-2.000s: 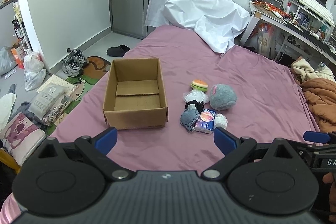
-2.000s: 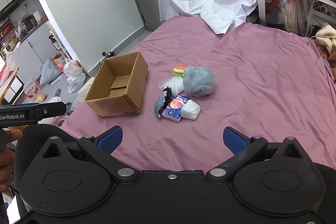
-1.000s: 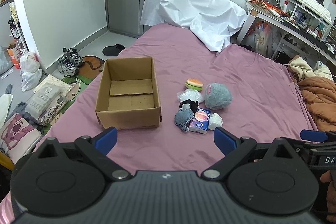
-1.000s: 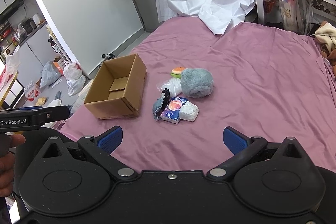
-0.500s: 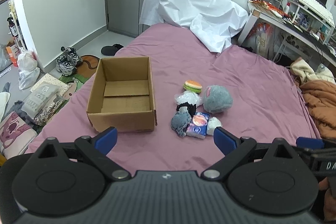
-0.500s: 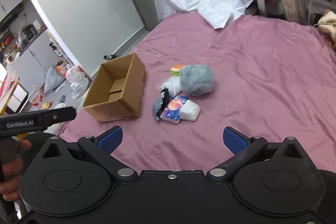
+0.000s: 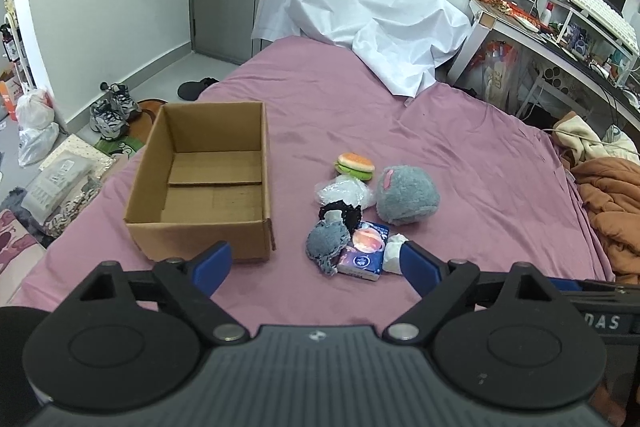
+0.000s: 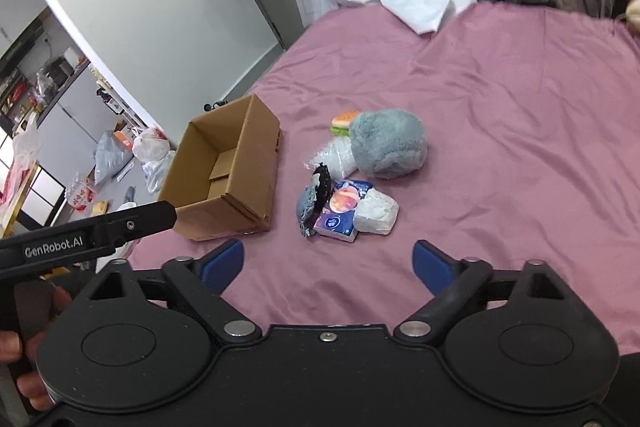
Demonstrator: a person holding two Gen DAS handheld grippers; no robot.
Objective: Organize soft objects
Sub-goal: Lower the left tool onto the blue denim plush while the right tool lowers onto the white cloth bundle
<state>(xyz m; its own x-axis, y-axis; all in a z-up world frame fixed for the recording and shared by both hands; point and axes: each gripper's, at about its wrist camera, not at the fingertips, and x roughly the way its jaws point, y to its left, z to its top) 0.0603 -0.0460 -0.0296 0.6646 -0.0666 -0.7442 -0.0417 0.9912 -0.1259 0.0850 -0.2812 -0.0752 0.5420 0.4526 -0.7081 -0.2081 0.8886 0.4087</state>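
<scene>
Approach phase. Left gripper (image 7: pixel 316 265) and right gripper (image 8: pixel 328 263): jaws wide, just narrowed slightly, nothing between. Soft objects (image 7: pixel 362 217) clustered just right of empty cardboard box (image 7: pixel 208 183). Advice: take nearest item first, pinch gently at centre.

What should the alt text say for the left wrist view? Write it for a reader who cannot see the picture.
An empty open cardboard box sits on a bed with a purple sheet, with a small pile of soft items to its right: a grey plush ball, a toy burger and a tissue pack. The open left gripper fills the foreground, holding nothing.
</scene>
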